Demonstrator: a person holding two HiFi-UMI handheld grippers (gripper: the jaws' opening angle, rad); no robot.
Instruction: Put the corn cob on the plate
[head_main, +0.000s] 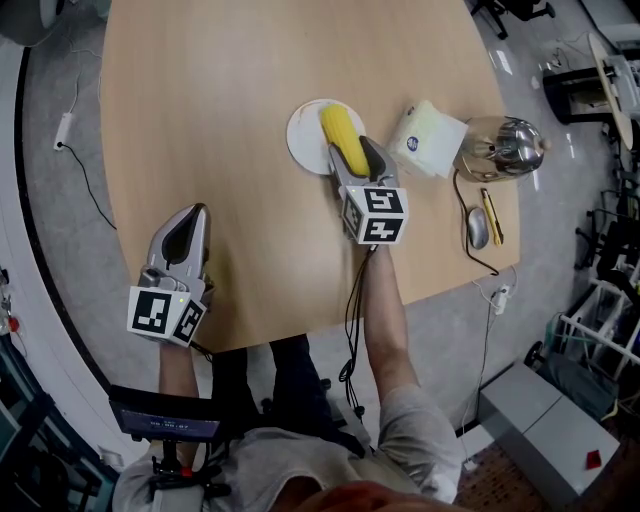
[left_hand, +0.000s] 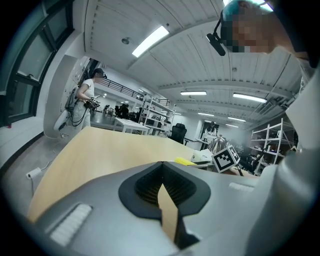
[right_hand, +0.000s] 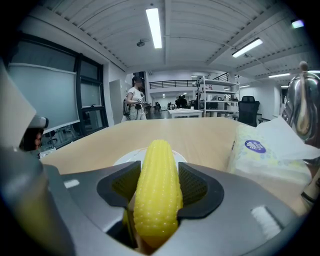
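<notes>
Since the right gripper is clamped on the lower half of the single corn cob, whose tip lies over the one white plate, the hold looks meant for setting it down there, though contact with the plate is unclear. The left gripper, second of two, hangs well apart near the table edge, jaws together on nothing, apparently kept clear.

Yellow corn cob over white plate, tool-clamped
</notes>
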